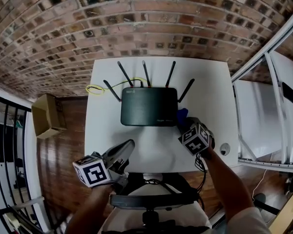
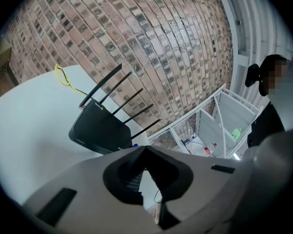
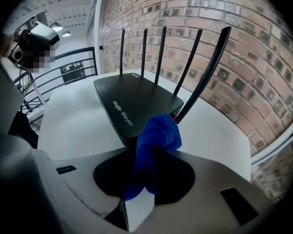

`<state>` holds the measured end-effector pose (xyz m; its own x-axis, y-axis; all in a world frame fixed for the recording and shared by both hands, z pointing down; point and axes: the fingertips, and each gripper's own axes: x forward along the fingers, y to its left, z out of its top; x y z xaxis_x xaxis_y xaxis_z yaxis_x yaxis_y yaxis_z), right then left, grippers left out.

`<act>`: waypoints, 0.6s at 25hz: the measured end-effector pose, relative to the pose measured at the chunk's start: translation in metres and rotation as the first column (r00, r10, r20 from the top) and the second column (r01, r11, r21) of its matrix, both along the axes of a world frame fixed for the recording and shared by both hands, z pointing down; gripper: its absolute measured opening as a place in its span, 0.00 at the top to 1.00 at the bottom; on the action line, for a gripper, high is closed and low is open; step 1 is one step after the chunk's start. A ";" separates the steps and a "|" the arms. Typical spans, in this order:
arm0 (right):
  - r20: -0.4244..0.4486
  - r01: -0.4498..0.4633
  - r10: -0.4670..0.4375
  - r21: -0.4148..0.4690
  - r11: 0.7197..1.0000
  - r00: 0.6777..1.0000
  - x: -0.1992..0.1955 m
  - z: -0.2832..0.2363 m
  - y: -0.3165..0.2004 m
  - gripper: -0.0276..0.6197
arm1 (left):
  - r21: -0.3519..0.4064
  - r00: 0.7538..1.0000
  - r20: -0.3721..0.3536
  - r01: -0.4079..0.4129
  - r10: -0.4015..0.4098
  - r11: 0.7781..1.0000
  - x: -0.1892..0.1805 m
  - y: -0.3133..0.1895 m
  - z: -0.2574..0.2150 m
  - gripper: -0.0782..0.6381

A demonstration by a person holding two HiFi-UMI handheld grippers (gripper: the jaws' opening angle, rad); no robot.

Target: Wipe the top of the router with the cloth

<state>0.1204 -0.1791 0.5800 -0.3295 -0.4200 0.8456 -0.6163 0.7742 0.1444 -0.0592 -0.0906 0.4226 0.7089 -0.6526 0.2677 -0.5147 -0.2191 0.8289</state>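
A black router (image 1: 149,106) with several upright antennas lies flat near the middle of the white table (image 1: 205,82). My right gripper (image 1: 184,118) sits at the router's front right corner, shut on a bunched blue cloth (image 1: 182,114). In the right gripper view the cloth (image 3: 156,138) sticks out of the gripper (image 3: 153,151) and hangs just before the router's (image 3: 136,101) near edge; whether it touches is unclear. My left gripper (image 1: 129,143) rests over the table's front edge, shut and empty. In its own view the gripper (image 2: 145,147) points toward the router (image 2: 100,126), well short of it.
A yellow cable loop (image 1: 95,88) lies behind the router's left side. A small round object (image 1: 225,148) sits at the table's front right. A cardboard box (image 1: 46,115) stands on the floor at left, white shelving (image 1: 263,116) at right, and a brick wall behind.
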 end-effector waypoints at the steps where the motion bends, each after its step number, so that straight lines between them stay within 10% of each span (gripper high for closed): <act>1: -0.002 -0.008 0.008 0.001 1.000 1.000 -0.001 0.000 0.002 0.79 | 0.003 1.000 -0.002 -0.006 0.006 1.000 -0.002 -0.002 -0.001 0.88; 15: -0.004 -0.079 0.079 -0.010 0.997 0.997 -0.020 0.005 0.033 0.79 | 0.003 0.997 -0.028 -0.073 0.073 0.997 -0.028 -0.007 0.006 0.88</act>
